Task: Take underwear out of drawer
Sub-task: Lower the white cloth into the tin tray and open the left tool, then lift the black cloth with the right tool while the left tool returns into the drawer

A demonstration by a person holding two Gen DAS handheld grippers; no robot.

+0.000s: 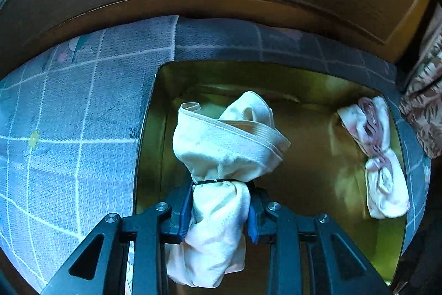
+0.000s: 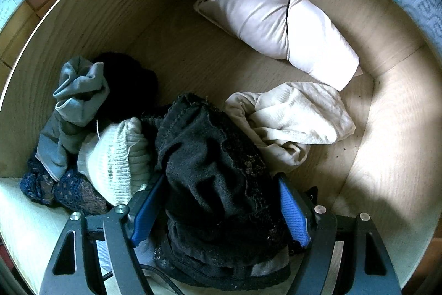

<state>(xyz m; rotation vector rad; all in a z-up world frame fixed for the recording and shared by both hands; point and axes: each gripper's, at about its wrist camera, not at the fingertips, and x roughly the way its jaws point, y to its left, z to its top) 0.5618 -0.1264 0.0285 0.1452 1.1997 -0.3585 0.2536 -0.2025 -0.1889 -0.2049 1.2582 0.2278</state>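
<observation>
Wooden drawer (image 2: 386, 156), lower centre: right gripper (image 2: 221, 214) wide round black underwear (image 2: 215, 170); left gripper (image 1: 219, 214) clamps white bundle (image 1: 221, 156).

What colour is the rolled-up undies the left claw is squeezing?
Creamy white rolled underwear bundle with a thin black band around it, clearest in the left wrist view.

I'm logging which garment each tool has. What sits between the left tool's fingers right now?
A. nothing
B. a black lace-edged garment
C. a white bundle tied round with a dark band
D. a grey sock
C: in the left wrist view the left tool is shut on a white bundle cinched by a dark band, held over a yellow-lined box.
</observation>
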